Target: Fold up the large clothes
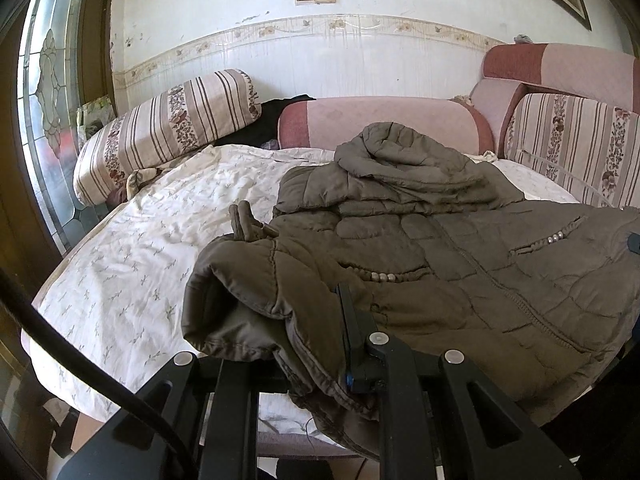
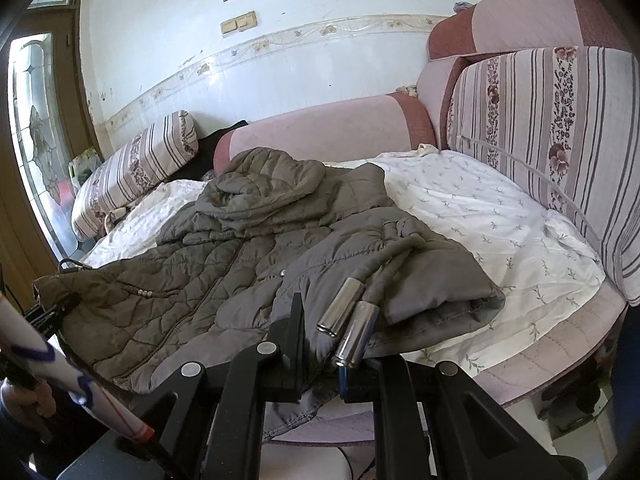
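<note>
Item under handling: an olive-brown quilted hooded jacket (image 1: 460, 264) of padded fabric, lying front-up on a white sheet with a small grey sprig print (image 1: 132, 264) spread over a pink sofa bed (image 2: 540, 352). The hood sits bunched at the far end near the pink bolster cushion (image 1: 384, 120); both sleeves are already turned in over the body.

Left gripper (image 1: 320, 344): jaws nearly together, clamped on the near hem at the left corner, with the folded sleeve cuff draped over the near finger. Right gripper (image 2: 320, 344): jaws likewise nearly together, pinching the near hem at the right corner. Two chrome drawcord tips (image 2: 352, 328) lie across the fabric just at its fingers.

Step in hand, as judged: the lengthwise fold, with both bottom corners held and raised a little off the sheet.

Next move, as judged: carry both corners together away from the person toward the hood, keeping them level so the hem lands square and the sleeves do not slide out. The padding is bulky and may spring back; the loose cord tips could be trapped in the fold
</note>
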Motion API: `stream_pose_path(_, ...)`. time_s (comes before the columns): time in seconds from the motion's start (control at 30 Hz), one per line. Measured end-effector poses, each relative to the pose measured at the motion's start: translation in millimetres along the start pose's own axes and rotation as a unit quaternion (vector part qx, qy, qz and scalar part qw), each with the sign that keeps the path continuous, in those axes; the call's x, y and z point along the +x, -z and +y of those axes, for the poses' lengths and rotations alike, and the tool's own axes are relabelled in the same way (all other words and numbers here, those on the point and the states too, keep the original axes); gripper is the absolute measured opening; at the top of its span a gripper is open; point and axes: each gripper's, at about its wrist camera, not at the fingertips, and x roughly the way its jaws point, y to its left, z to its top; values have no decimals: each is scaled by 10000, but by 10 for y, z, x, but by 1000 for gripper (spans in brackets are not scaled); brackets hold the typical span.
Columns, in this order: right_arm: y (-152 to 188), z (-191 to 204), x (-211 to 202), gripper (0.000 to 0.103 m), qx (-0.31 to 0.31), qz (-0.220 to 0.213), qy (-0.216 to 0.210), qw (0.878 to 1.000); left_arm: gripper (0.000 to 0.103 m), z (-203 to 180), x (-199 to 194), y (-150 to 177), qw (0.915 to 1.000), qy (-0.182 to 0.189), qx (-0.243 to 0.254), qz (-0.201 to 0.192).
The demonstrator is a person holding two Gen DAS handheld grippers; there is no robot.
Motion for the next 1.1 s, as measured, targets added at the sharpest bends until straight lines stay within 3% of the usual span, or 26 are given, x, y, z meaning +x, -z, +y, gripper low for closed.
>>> stream_pose_path(1.1,-39,-192,-215,11,-200,-79,-142,9997,17,-17,-239,-84,9998,24,28,-195)
